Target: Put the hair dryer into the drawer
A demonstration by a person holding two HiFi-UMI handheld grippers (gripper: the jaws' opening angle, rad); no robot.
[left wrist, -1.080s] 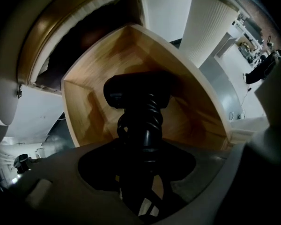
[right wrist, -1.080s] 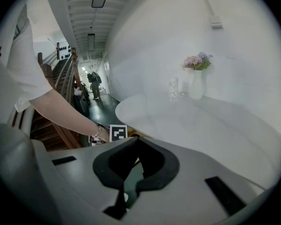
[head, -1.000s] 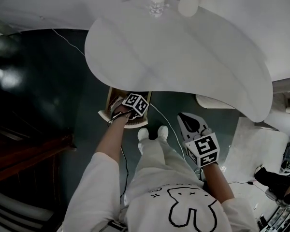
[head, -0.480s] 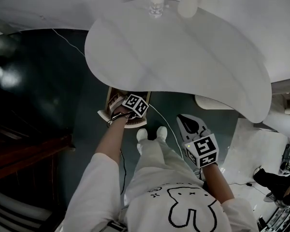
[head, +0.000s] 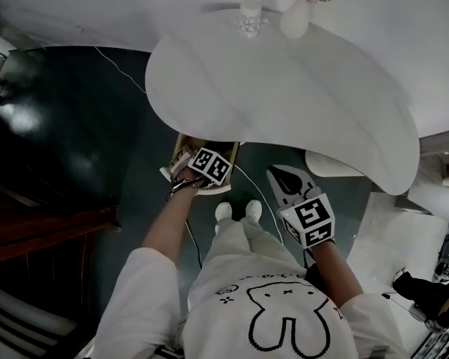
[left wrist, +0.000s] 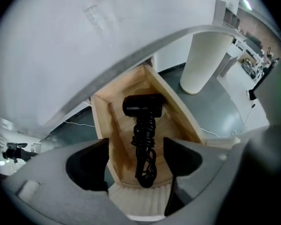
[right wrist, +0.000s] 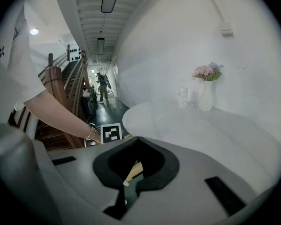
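One worry is left, as we judge it, and it starts with the hair dryer (left wrist: pixel 143 106). It already lies inside the drawer (left wrist: pixel 178 109), its head toward the back and its cord (left wrist: pixel 145 153) bunched in a loose coil that runs down to the front panel. We cannot tell whether any loop stands above the drawer's rim. If one does, closing the drawer could pinch it against the table (head: pixel 284 103) above, or jam the drawer short of shut.

Next out is our left gripper (left wrist: pixel 136 161), pointing steeply down over the drawer. Its jaws are opening and stand wide. The coil shows in the gap between them, but the pads do not press on it, so the dryer is let go. A low pass with jaws this wide could hook a loop and drag the dryer out of place.

Our right gripper (right wrist: pixel 127 184) hangs off to the side, its jaws closed on nothing. If it does the pushing, a shove at one corner of the front could skew the drawer in its slot.

Farthest out, the drawer sits right under the table's overhang, so a hasty lift could knock a gripper against the edge. The vase (head: pixel 295 17) and glass (head: pixel 249 17) near the far rim would feel that jolt.
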